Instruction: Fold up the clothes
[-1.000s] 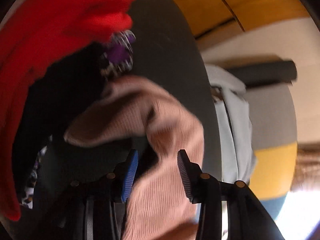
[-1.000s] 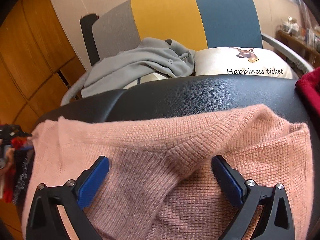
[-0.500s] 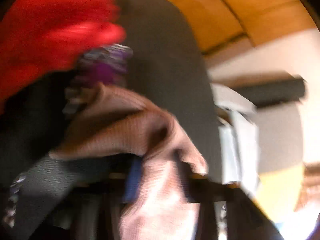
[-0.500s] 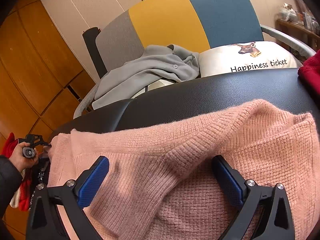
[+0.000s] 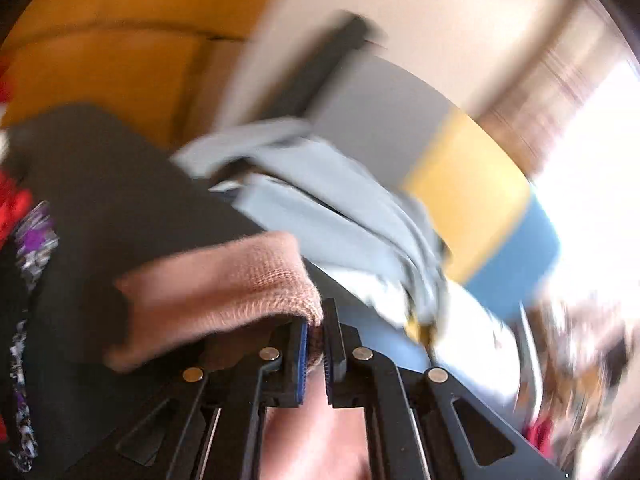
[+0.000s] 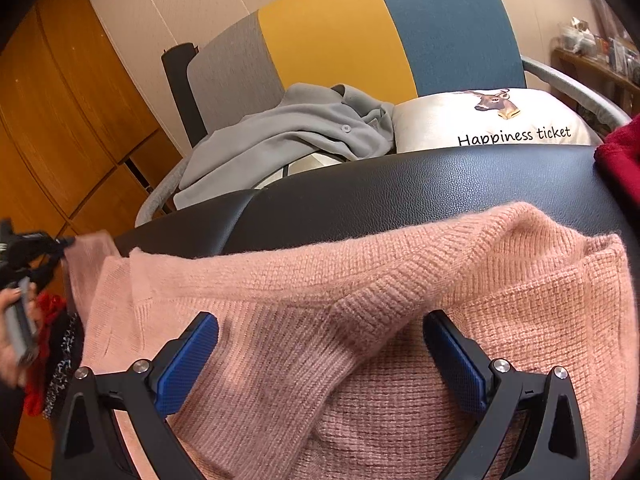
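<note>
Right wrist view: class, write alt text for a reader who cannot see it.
A pink knit sweater lies spread on a black padded surface, with the right gripper open above it. Behind stand a grey shirt and a deer-print cushion.

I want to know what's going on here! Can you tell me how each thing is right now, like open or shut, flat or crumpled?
left gripper: shut, pinching the sweater's edge.
right gripper: open, over the sweater, gripping nothing.
pink sweater: spread on the black surface, partly folded, one end lifted.
grey shirt: crumpled on the chair.
cushion: lying on the chair seat.
red cloth: bunched at the right edge.
</note>
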`<act>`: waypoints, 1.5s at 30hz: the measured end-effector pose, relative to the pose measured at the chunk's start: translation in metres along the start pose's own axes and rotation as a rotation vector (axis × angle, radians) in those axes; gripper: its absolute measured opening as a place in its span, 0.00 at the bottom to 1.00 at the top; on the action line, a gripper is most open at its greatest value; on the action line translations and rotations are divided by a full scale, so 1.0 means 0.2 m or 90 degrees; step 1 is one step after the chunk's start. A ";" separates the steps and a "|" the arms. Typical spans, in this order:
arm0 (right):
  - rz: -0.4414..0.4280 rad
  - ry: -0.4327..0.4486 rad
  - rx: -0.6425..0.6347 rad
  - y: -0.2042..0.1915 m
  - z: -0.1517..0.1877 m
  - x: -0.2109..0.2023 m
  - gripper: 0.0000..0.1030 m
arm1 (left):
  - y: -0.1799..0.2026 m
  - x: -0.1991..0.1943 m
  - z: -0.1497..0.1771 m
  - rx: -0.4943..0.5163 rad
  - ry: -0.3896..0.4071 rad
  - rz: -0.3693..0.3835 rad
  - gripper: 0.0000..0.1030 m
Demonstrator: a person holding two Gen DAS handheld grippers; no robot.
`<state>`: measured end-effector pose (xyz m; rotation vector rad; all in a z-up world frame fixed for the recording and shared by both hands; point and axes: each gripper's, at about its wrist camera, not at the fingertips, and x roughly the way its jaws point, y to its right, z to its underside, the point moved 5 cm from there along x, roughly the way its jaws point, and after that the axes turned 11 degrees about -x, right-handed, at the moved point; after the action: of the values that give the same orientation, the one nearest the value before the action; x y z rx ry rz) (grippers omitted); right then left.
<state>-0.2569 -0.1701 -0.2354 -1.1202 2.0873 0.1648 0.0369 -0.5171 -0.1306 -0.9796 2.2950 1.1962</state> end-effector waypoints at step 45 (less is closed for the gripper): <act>-0.052 -0.196 -0.495 -1.44 -0.06 0.43 0.12 | -0.55 -0.35 0.70 -0.040 -0.110 0.064 0.19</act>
<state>-0.0739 -0.4073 -0.2191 -1.4956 1.7158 1.1068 0.1647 -0.4163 -0.2309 -0.7566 2.2047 1.3455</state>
